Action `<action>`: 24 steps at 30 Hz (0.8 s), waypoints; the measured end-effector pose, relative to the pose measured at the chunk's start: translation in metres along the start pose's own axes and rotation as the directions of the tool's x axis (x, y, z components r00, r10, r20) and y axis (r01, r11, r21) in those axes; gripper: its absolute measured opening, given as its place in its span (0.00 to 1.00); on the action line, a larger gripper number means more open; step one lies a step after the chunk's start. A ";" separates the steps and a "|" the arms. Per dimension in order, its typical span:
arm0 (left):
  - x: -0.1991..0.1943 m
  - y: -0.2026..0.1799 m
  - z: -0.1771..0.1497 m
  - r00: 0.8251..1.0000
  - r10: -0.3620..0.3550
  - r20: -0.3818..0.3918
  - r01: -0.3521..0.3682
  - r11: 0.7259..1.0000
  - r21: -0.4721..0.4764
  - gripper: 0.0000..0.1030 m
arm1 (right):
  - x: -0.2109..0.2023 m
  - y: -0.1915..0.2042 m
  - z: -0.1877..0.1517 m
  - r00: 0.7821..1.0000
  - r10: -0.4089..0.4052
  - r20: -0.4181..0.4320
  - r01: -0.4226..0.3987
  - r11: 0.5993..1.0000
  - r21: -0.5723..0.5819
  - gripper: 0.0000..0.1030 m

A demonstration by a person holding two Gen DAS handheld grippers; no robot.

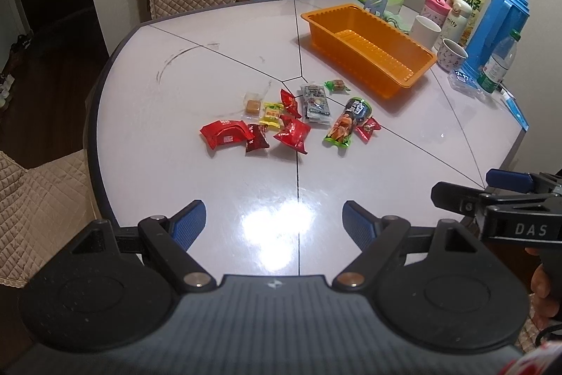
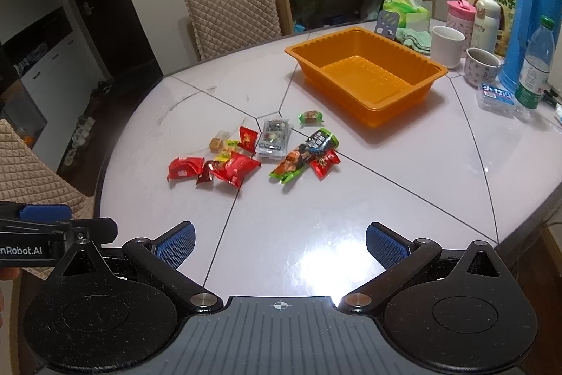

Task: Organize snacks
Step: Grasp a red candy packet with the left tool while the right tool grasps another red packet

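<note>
While both tools hover above the near edge of the glossy pale round table (image 1: pixel 175 65), the left gripper (image 1: pixel 274 224) has its blue-padded jaws spread wide with nothing between them, and the right gripper (image 2: pixel 280 243) likewise stands open and empty. Well ahead of both sets of jaws, a loose cluster of small wrapped snacks lies on the tabletop: a red foil snack packet (image 1: pixel 224 133), a long green-edged snack pouch (image 1: pixel 346 123), a grey-and-white sachet (image 1: pixel 316 102) and a small green wrapped candy (image 2: pixel 310 117). Beyond them, ahead and to the right of the jaws, sits the ribbed orange plastic tray (image 2: pixel 368 69), empty. Behind it stand a white mug (image 2: pixel 448 45) and a tall blue thermos jug (image 2: pixel 530 20).
</note>
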State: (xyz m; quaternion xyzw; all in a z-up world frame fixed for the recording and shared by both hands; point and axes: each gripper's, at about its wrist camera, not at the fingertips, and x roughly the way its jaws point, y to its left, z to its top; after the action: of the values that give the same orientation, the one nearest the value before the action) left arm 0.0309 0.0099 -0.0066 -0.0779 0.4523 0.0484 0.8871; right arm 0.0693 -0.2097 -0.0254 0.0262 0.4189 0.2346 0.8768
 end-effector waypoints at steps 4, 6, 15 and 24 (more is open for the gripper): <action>0.012 0.005 0.005 1.000 0.000 0.000 0.000 1.000 -0.014 0.81 | 0.010 -0.008 0.005 1.000 0.016 0.008 -0.016 1.000 -0.003 1.00; 0.019 0.008 0.007 1.000 0.004 -0.001 -0.004 1.000 -0.021 0.81 | 0.016 -0.013 0.007 1.000 0.019 0.010 -0.019 1.000 -0.006 1.00; 0.049 0.017 0.017 0.999 0.048 0.012 -0.047 0.998 -0.052 0.81 | 0.050 -0.037 0.017 0.999 0.039 0.015 -0.038 0.999 -0.033 0.99; 0.083 0.021 0.024 0.996 0.085 0.006 -0.084 0.994 -0.076 0.80 | 0.096 -0.059 0.029 0.998 0.059 0.009 -0.058 0.995 -0.087 0.77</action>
State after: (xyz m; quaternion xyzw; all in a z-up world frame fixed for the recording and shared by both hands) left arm 0.0954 0.0363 -0.0623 -0.0919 0.4488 0.1033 0.8829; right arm 0.1659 -0.2163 -0.0900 0.0017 0.4023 0.2779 0.8723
